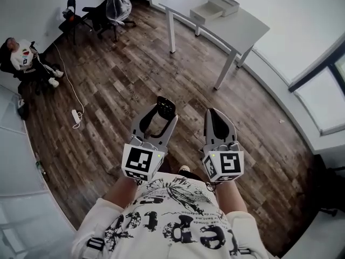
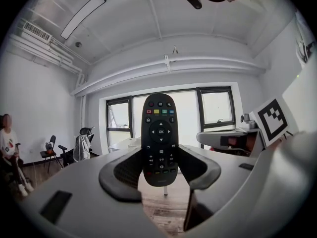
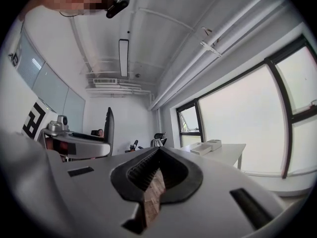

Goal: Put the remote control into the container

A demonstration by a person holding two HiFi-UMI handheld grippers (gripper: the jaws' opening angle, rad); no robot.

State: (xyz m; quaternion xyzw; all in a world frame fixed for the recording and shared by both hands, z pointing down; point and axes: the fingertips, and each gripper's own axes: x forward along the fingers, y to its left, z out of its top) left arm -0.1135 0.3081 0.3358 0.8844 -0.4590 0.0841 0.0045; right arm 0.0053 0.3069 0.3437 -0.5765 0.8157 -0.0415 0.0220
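A black remote control point(image 2: 159, 138) stands upright between the pads of my left gripper point(image 2: 159, 171), which is shut on its lower end. In the head view the remote point(image 1: 166, 106) sticks out past the left gripper point(image 1: 160, 112), held in the air over the wooden floor. My right gripper point(image 1: 215, 115) hangs beside it, shut with nothing between its pads point(image 3: 163, 170). Two white box-like containers point(image 1: 215, 7) sit on a white table point(image 1: 242, 28) farther ahead; they also show in the right gripper view point(image 3: 208, 146).
A seated person point(image 1: 24, 58) is at the far left by the wall. Black chairs, one draped with clothing point(image 1: 117, 4), stand at the back. A white power strip and cable point(image 1: 76, 116) lie on the floor. Large windows line the right side.
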